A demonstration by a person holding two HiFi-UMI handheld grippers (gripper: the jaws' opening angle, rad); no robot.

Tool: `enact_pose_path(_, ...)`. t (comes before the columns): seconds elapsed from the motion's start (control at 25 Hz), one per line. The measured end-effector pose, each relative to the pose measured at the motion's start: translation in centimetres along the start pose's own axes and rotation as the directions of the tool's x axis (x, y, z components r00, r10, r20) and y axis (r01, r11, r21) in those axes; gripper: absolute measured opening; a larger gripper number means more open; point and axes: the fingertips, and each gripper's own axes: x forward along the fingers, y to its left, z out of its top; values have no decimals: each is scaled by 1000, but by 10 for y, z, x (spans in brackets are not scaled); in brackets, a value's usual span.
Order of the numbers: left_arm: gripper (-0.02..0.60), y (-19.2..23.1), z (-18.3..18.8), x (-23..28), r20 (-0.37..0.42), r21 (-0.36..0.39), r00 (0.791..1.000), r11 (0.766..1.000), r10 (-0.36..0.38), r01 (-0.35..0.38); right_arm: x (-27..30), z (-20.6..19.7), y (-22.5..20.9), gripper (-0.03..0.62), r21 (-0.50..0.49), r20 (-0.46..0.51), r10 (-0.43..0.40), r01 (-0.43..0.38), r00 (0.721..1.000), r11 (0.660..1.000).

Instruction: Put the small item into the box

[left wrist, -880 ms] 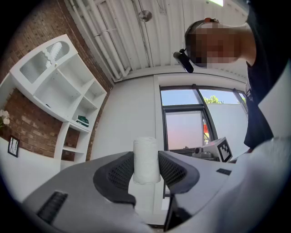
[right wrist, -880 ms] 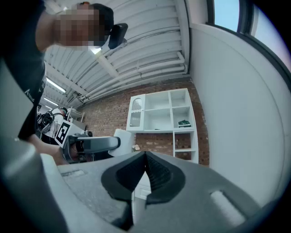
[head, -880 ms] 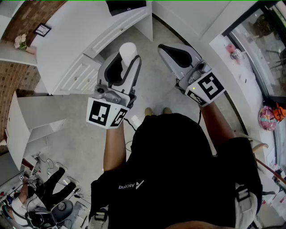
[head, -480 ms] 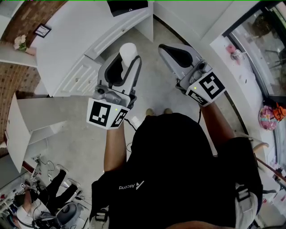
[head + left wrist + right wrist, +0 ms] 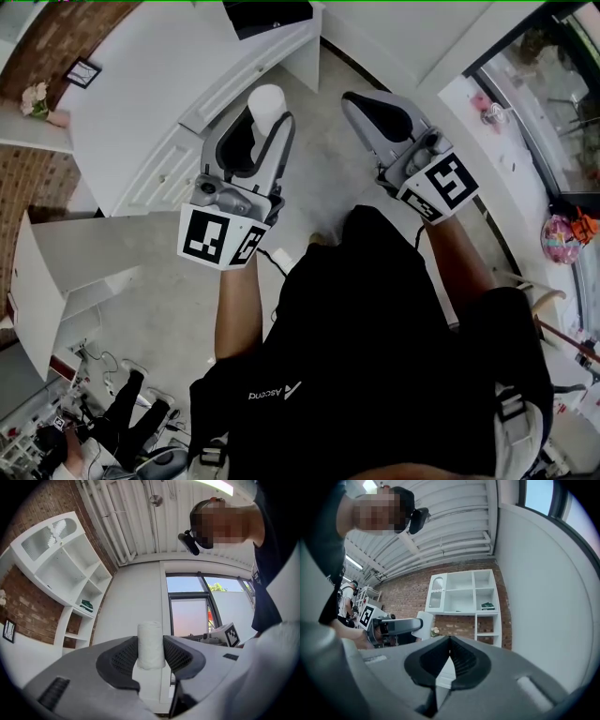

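Upper centre, the left gripper pinches the white roll in its fingers. The right gripper has its fingers closed and empty. Best to carry the roll upright with a steady squeeze.

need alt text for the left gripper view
The left gripper is shut on a small white cylinder that pokes out past its jaws. Behind it are a white wall, a window and white shelves against brick.
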Motion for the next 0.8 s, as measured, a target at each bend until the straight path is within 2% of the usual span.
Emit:
enact_pose_path(0.16,163,30,1,11,-4,-1,1000,1000,-4,4,27,0,-15,0,-6,-2,-10,10,1000,1000)
enact_pose_path(0.36,163,63,-13,45,-20,3,1000,1000,3,-3,58,-8,-55,0,-13,3,0,0,1000,1000)
enact_pose_path(0.8,163,167,-54,172,-68,36,996,998,54,-52,152,-35,-191,0,-22,4,49,-49,999,999)
